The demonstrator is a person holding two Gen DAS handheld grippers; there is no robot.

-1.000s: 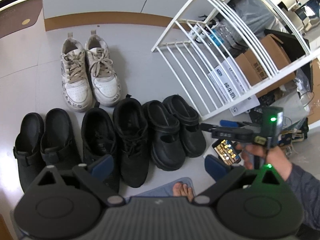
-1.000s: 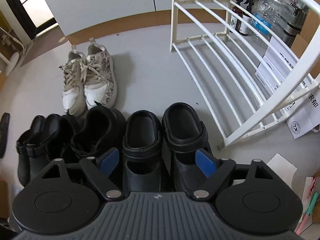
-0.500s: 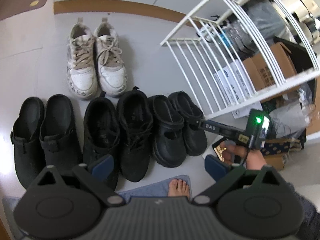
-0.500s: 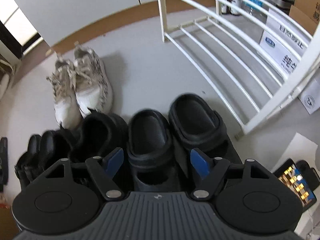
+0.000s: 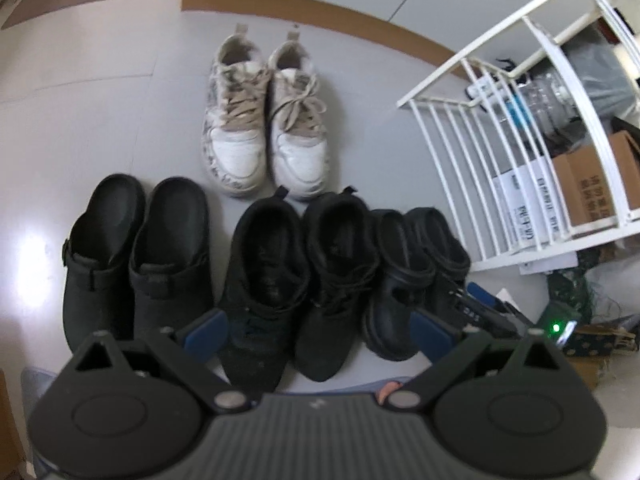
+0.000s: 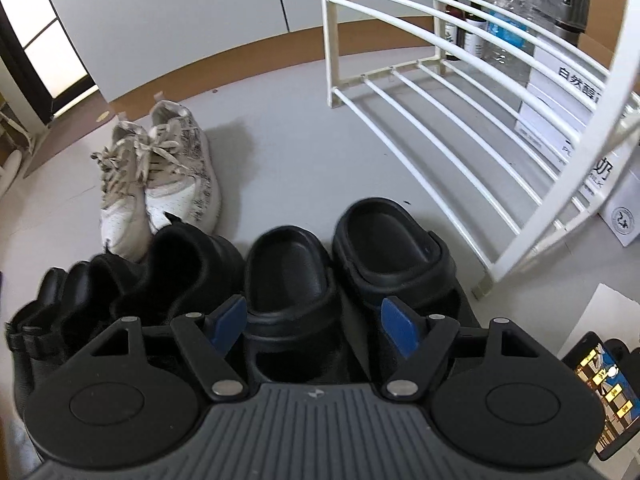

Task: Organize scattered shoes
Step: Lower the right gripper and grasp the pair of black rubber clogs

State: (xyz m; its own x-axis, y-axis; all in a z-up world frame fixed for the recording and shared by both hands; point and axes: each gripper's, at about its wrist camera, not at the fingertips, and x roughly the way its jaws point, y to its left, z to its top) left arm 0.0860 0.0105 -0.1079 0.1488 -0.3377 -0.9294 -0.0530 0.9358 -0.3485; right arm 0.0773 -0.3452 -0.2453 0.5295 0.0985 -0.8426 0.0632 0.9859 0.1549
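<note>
I counted eight shoes on grey floor [image 5: 120, 120]: two white lace-up sneakers [image 5: 266, 120] behind; in front row, two black strap clogs [image 5: 136, 252], two black lace-up sneakers [image 5: 300, 280], two black chunky rubber clogs [image 6: 340, 264] beside white wire rack [image 6: 460, 120]. Left claw [image 5: 320, 328] wide, empty. Right claw [image 6: 312, 320] wide, empty.

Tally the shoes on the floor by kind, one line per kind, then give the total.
White lace-up sneakers: 2
Black strap clogs: 2
Black lace-up shoes: 2
Black chunky clogs: 2
Total: 8 shoes, all on the floor, none on the white rack.
</note>
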